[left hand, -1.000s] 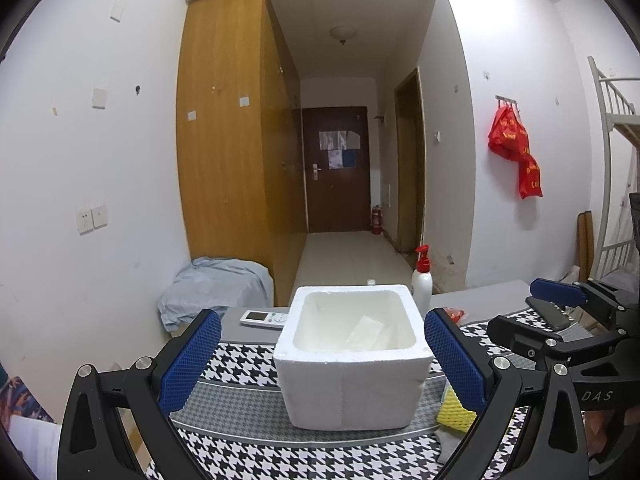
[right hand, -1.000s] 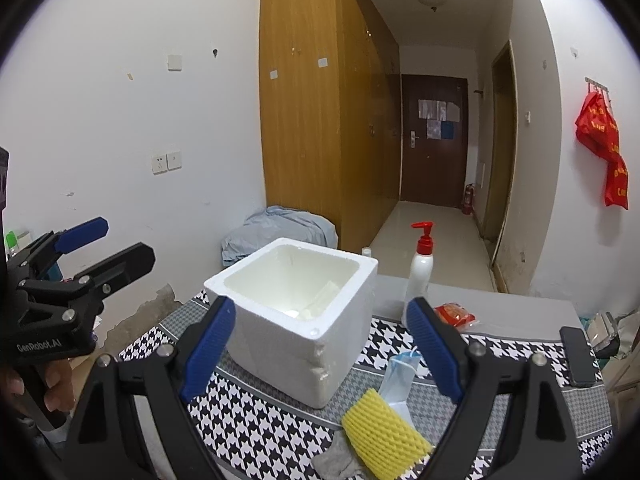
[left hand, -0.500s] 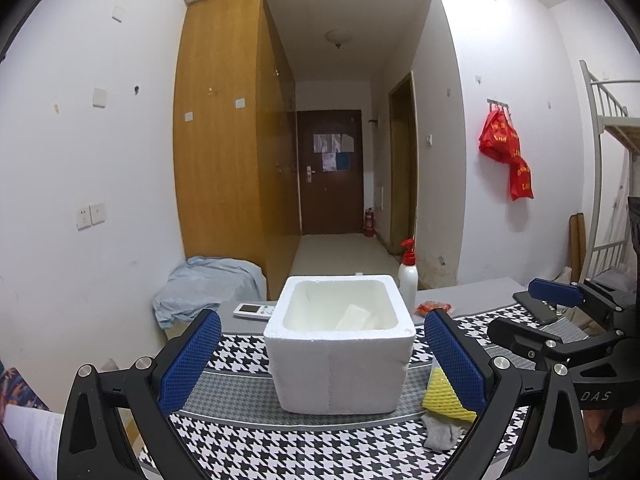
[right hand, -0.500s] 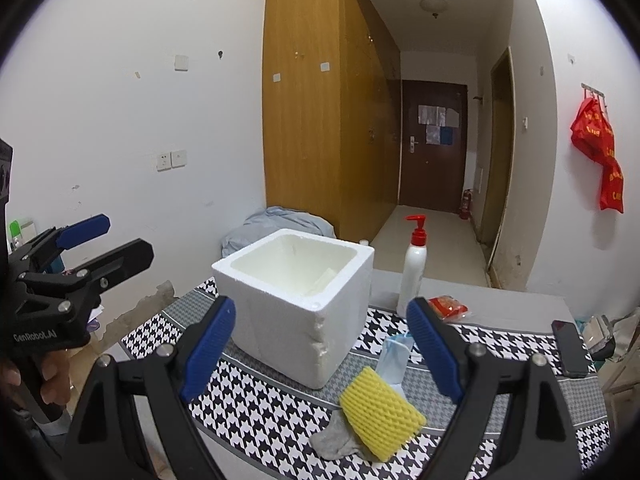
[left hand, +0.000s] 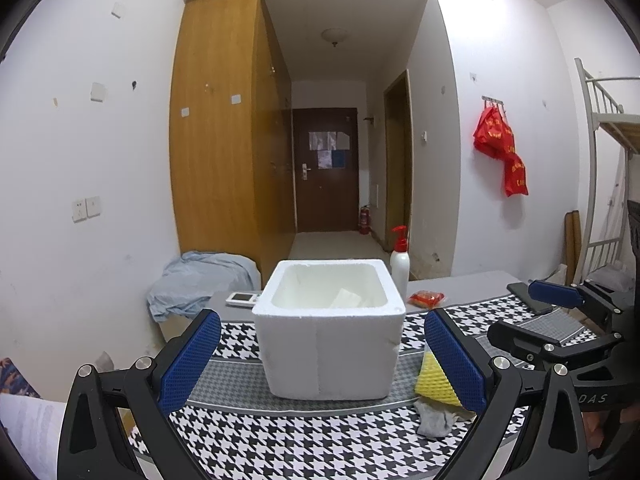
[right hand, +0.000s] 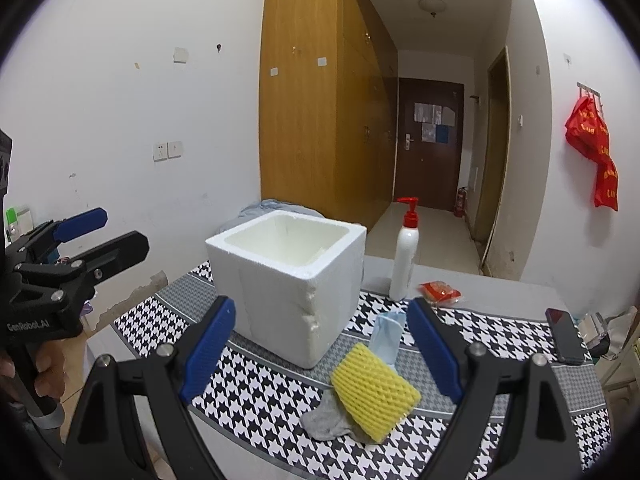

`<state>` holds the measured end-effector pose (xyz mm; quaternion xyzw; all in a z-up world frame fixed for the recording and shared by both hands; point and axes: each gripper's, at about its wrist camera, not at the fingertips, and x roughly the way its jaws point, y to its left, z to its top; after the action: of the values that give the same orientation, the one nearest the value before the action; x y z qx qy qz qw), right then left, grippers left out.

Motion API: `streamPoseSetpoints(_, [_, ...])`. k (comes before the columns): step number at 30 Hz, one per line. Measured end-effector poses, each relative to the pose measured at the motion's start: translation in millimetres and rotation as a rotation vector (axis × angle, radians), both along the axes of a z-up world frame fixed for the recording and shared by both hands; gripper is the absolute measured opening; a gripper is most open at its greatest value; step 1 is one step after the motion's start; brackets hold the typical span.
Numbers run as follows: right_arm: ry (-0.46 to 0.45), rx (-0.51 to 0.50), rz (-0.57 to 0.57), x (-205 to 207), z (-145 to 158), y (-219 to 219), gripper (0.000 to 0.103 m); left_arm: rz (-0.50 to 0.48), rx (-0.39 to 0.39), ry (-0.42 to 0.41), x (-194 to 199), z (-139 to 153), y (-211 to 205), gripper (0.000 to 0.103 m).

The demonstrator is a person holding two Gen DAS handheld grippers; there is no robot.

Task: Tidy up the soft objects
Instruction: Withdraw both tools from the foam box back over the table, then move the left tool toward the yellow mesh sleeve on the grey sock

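With both the left hand-held gripper (left hand: 320, 354) and right hand-held gripper (right hand: 320, 350) gaping wide and empty, the yellow foam net sleeve (right hand: 375, 390) is lying on the tabletop (right hand: 256, 396) beside the white foam box (right hand: 286, 280), probably feather-light and squashy, best pinched gently across its middle.

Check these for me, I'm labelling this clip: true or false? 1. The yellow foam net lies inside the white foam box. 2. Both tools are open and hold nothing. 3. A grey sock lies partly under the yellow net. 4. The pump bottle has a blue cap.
1. False: the yellow foam net lies on the houndstooth mat, outside the white foam box.
2. True: the left tool and the right tool stand open and hold nothing.
3. True: the grey sock pokes out from beneath it.
4. False: the pump bottle has a red cap.
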<state>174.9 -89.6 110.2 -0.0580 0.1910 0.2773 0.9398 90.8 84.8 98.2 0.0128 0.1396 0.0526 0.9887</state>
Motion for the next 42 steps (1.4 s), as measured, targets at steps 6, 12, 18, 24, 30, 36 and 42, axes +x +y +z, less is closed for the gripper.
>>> streamPoseSetpoints(6, [-0.002, 0.001, -0.012, -4, -7, -5, 0.09, 0.003, -0.012, -0.008, -5, -9, -5, 0.102])
streamPoseSetpoints(12, [0.008, 0.003, -0.018, -7, -15, -10, 0.09, -0.011, -0.004, -0.008, -9, -19, -9, 0.102])
streamPoseSetpoints(18, [0.014, -0.005, -0.026, -8, -23, -13, 0.09, -0.019, -0.006, -0.015, -13, -27, -14, 0.102])
streamPoseSetpoints(24, [0.023, 0.006, -0.029, -9, -30, -19, 0.09, -0.017, 0.003, -0.016, -14, -35, -17, 0.102])
streamPoseSetpoints(30, [0.04, 0.008, -0.036, -10, -39, -23, 0.09, -0.033, -0.009, -0.018, -15, -40, -17, 0.102])
streamPoseSetpoints(36, [0.05, 0.007, -0.038, -9, -46, -25, 0.09, -0.047, -0.018, -0.025, -16, -49, -19, 0.102])
streamPoseSetpoints(42, [0.059, -0.006, -0.035, -6, -54, -24, 0.09, -0.066, -0.011, -0.03, -17, -53, -26, 0.102])
